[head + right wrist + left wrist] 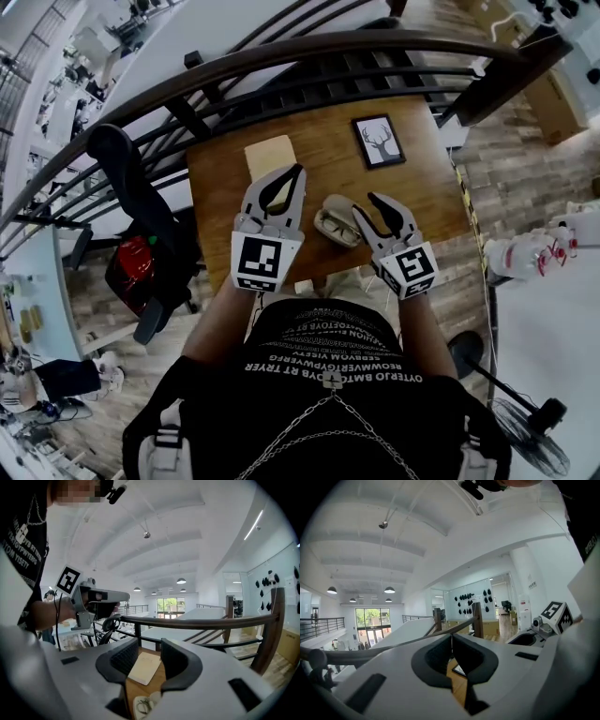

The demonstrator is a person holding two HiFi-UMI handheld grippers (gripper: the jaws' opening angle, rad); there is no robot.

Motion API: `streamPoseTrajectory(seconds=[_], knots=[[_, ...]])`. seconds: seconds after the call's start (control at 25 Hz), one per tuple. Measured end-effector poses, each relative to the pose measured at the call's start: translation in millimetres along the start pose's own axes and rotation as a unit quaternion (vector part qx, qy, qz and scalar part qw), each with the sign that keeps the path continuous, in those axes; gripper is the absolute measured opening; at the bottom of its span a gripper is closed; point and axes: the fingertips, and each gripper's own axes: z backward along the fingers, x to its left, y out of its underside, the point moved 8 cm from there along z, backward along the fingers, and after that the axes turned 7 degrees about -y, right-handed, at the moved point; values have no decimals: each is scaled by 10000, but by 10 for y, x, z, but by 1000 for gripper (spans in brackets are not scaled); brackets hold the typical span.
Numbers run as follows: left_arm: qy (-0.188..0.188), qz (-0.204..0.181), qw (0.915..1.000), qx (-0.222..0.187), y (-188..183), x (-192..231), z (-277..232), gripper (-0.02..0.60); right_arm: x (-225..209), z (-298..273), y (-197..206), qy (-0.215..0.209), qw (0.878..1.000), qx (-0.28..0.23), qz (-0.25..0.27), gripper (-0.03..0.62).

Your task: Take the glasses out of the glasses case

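An open cream glasses case (337, 225) lies on the wooden table (422, 197), with the glasses (339, 225) still inside it. My right gripper (368, 208) is open just to the right of the case, its near finger close to the case's rim. In the right gripper view the gripper (150, 660) shows a clear gap between its pads, and the case (142, 706) sits low beneath them. My left gripper (298, 171) is shut on nothing, to the left of and beyond the case. Its tips (451, 641) meet in the left gripper view.
A tan notebook (270, 155) lies at the table's far left, partly under the left gripper. A framed deer picture (378, 141) lies at the far right. A dark curved railing (309, 56) runs behind the table. A black chair (131, 187) and a red bag (131, 267) stand to the left.
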Motion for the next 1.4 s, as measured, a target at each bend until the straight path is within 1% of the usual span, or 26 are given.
streamPoseTrajectory(seconds=[0.16,0.32,0.44,0.64,1.08,1.28,1.4], knots=[[-117,7,9999,116,54,27,-64,29,-75,-113,207,-193,9997,172,-39,147],[-190,4,9998,115,45,44,-83,29,-70,-221,469,-443,9976,346,-393,147],[-244,33,9996,118,48,67,-113,29,-45,-320,673,-563,9954,546,-549,147],[-175,5,9997,165,72,48,-164,29,-10,-420,1016,-734,9901,920,-761,147],[-189,-7,9995,255,130,131,-165,29,-42,-582,1651,-680,9802,1497,-1101,146],[-200,-30,9995,231,110,180,-146,29,-106,-703,2011,-599,9712,1825,-1410,146],[-191,-29,9995,240,122,195,-151,29,-148,-754,2196,-484,9678,2001,-1446,140]])
